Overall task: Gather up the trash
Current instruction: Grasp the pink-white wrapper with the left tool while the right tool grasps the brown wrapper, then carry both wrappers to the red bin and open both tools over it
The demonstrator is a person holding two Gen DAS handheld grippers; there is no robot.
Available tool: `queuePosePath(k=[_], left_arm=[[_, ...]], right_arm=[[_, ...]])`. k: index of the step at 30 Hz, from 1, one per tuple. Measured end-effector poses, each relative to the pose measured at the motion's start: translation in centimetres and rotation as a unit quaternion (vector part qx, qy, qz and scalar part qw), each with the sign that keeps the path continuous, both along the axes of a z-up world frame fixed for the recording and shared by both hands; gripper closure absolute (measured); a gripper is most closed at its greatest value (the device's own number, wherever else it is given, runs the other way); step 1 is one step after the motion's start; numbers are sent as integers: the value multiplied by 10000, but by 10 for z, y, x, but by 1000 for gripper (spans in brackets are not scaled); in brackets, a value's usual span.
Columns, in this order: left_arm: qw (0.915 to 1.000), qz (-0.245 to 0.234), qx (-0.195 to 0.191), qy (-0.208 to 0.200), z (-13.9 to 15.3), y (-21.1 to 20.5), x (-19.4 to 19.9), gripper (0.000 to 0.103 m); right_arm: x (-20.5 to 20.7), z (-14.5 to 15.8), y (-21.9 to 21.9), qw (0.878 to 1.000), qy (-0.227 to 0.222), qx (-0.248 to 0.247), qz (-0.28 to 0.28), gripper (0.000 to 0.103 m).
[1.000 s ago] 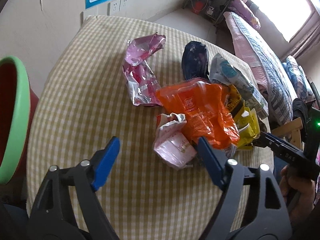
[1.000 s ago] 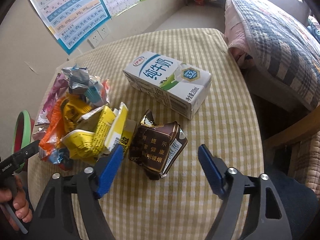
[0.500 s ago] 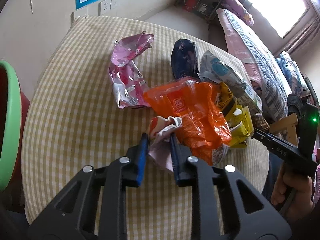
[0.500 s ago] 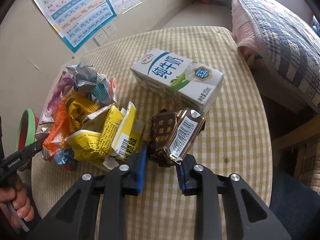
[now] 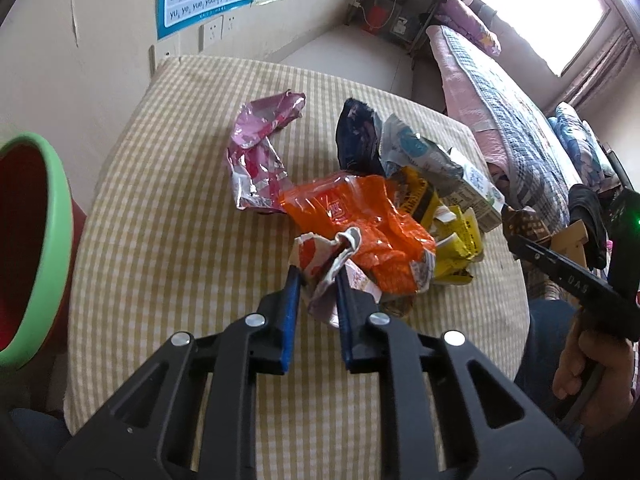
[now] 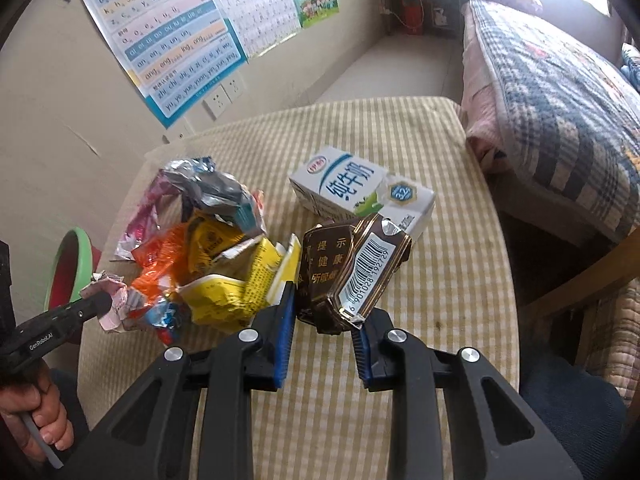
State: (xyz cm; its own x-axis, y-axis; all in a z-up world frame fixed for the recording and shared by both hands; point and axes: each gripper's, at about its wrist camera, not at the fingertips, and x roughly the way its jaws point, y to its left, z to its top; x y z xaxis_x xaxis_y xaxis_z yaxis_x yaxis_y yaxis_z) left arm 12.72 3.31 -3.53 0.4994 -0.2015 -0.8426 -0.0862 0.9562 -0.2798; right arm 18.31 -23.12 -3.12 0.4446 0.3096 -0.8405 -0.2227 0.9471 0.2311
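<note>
Meanwhile left tongs [image 5: 316, 276] clamp crumpled pink wrapper [image 5: 332, 280]; right tongs [image 6: 326, 308] clamp brown pack [image 6: 344, 272]; milk carton [image 6: 360, 192] behind.

Each wrist camera looks steeply down past its own blue fingers [image 5: 291, 312] [image 6: 285, 336] from close above the checked table [image 5: 168, 200] [image 6: 452, 280], both sharing the wrapper pile [image 5: 372, 216] [image 6: 224, 256] just beyond the fingertips.

Pink-white wrapper [image 5: 328, 280] and brown pack [image 6: 352, 272] pinched, lifted.
</note>
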Motion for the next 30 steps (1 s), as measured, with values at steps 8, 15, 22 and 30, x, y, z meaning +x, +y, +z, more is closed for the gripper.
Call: queuePosePath(k=[8, 15, 22, 30], left_arm=[[9997, 109, 80, -213, 22, 3, -20, 86], [9992, 152, 106, -352, 35, 5, -37, 86], [9987, 217, 113, -445, 42, 10, -50, 86], [9977, 367, 107, -557, 50, 22, -64, 86]], right_arm=[[-19, 20, 2, 9997, -214, 5, 73, 78], [-36, 35, 9, 9989, -419, -75, 220, 78], [-46, 49, 22, 9977, -567, -58, 366, 78], [-55, 62, 50, 9950, -728, -54, 683, 78]])
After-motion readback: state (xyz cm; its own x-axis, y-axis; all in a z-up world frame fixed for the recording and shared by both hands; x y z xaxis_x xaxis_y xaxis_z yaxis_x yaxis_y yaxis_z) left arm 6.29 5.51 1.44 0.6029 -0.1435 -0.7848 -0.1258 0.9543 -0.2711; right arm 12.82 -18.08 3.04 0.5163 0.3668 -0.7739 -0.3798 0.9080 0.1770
